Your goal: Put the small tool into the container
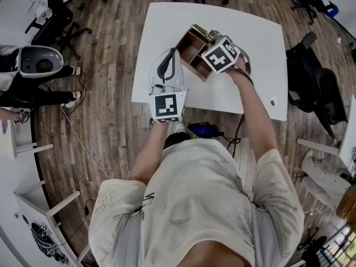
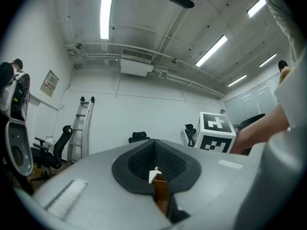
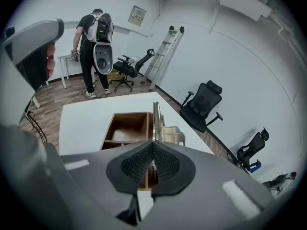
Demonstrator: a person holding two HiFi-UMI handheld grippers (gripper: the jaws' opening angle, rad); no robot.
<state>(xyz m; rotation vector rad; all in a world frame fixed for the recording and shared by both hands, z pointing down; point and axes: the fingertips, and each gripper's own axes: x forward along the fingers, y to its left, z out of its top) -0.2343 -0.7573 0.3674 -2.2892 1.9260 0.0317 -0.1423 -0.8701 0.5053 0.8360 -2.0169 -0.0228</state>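
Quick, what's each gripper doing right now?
Left gripper: closed, nothing identifiable between the fingers.
Right gripper: closed on the small metal tool, over the wooden container.

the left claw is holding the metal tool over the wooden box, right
Not the left: it is the right claw that is holding the metal tool over the wooden box, as the right gripper view shows.
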